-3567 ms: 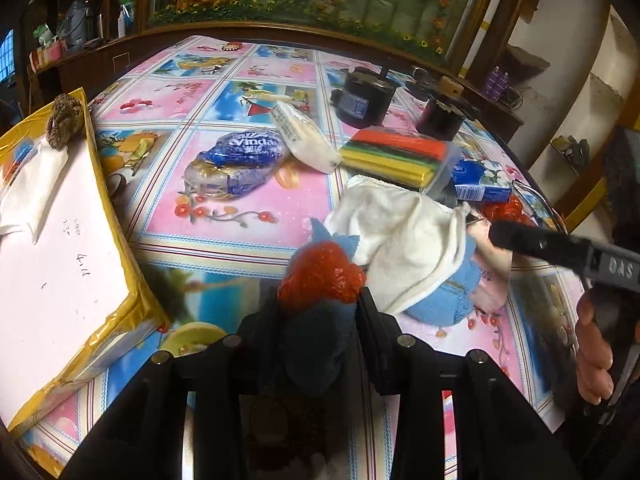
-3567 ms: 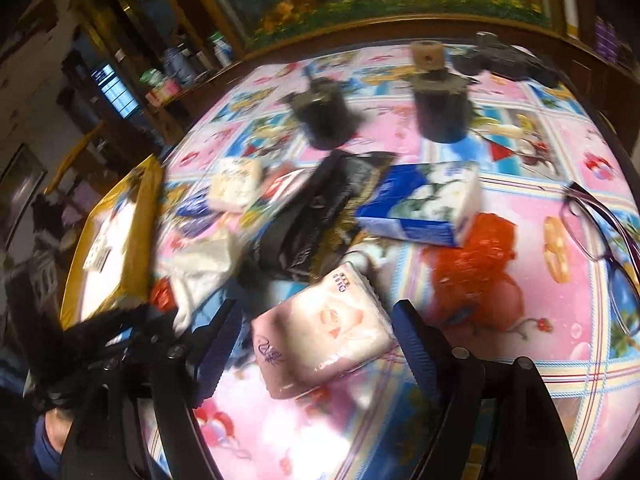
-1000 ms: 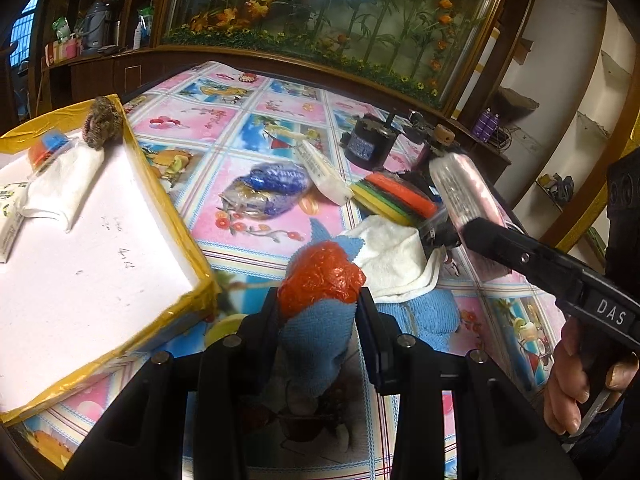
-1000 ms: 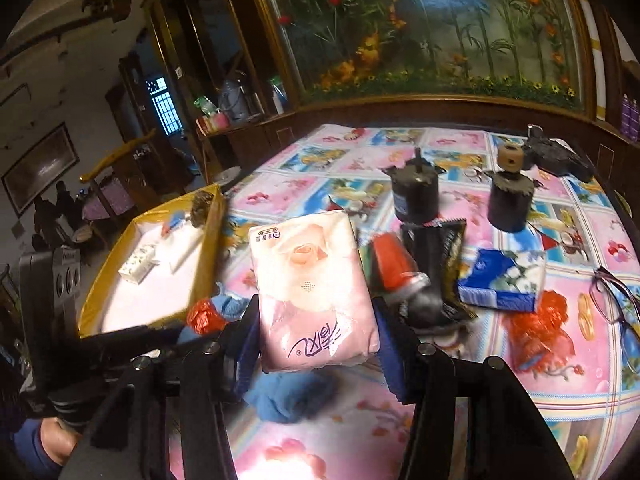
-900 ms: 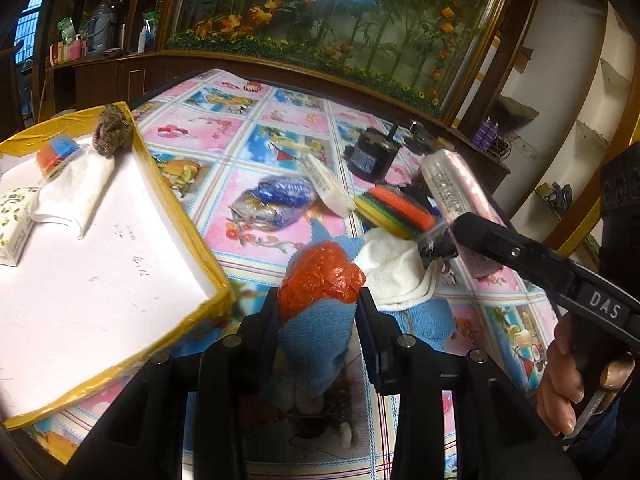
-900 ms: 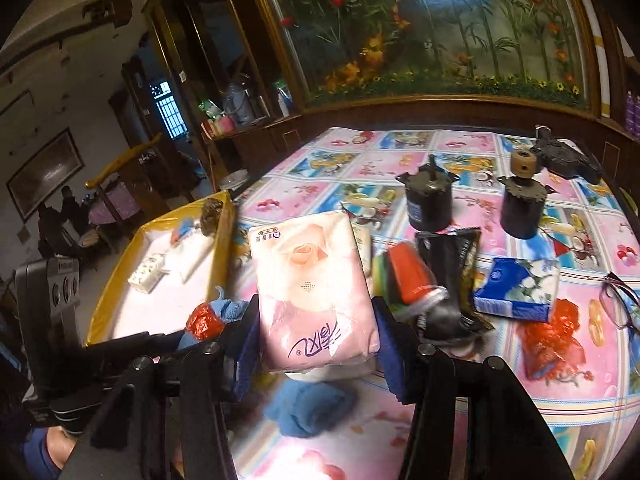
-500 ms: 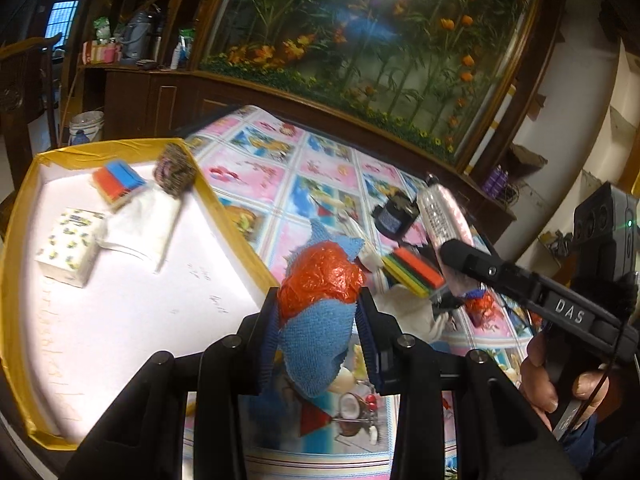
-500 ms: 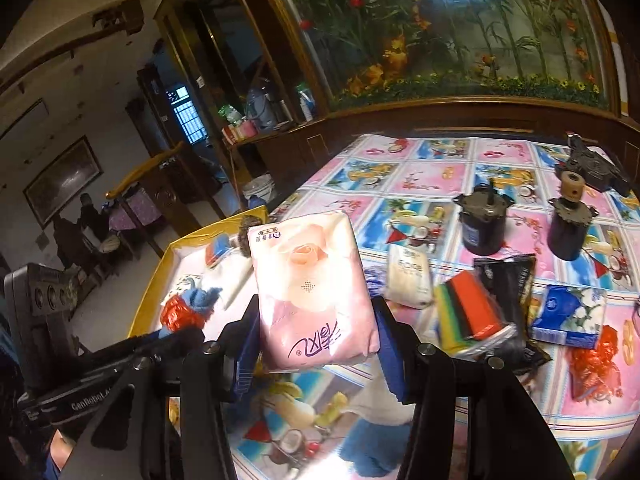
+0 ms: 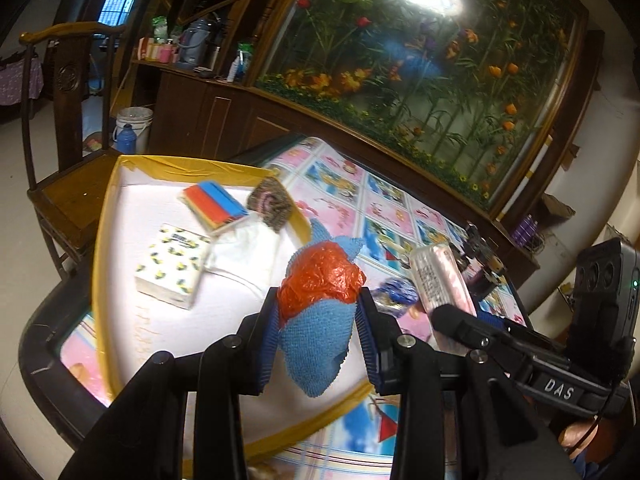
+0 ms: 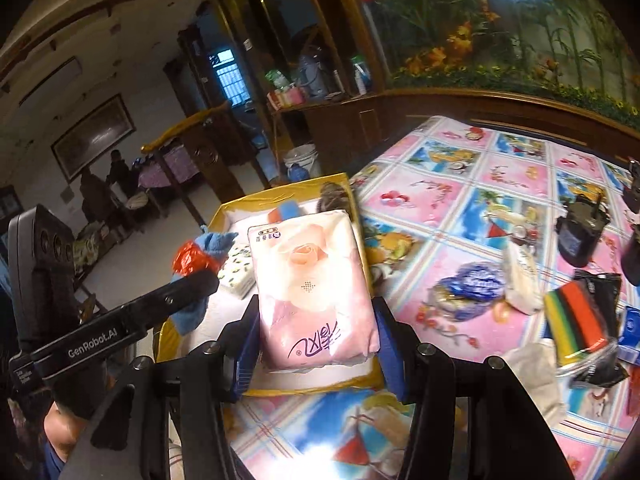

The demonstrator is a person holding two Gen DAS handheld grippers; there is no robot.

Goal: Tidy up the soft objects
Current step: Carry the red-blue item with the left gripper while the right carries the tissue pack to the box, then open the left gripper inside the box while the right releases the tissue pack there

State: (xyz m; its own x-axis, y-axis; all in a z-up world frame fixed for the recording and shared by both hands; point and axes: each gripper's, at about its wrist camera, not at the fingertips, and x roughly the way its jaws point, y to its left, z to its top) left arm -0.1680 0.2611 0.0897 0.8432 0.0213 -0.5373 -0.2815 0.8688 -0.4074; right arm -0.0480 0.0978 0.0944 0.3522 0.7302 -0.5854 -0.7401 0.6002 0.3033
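My left gripper (image 9: pixel 318 320) is shut on a blue cloth (image 9: pixel 316 344) bundled with a crumpled orange plastic bag (image 9: pixel 320 280), held above the white tray (image 9: pixel 100 248) with yellow walls. My right gripper (image 10: pixel 314 320) is shut on a pink tissue pack (image 10: pixel 314 284), hovering over the tray's near corner (image 10: pixel 320 390). In the tray lie a dotted tissue box (image 9: pixel 172 264), a striped sponge (image 9: pixel 214 204), a white cloth (image 9: pixel 248 252) and a brown scrubber (image 9: pixel 270 204). The left gripper with its bundle (image 10: pixel 196 258) shows at the left of the right wrist view.
On the patterned tablecloth (image 10: pixel 440 208) lie a blue tissue packet (image 10: pixel 468 288), a white pack (image 10: pixel 520 276), a striped sponge stack (image 10: pixel 576 320), a white rag (image 10: pixel 532 368) and dark motors (image 10: pixel 576 232). A wooden chair (image 9: pixel 68 184) stands beyond the tray. A glass flower panel backs the table.
Both grippers have swung left from the cluttered table middle to above the tray, each still carrying its load. The tray's contents have come into fuller view.
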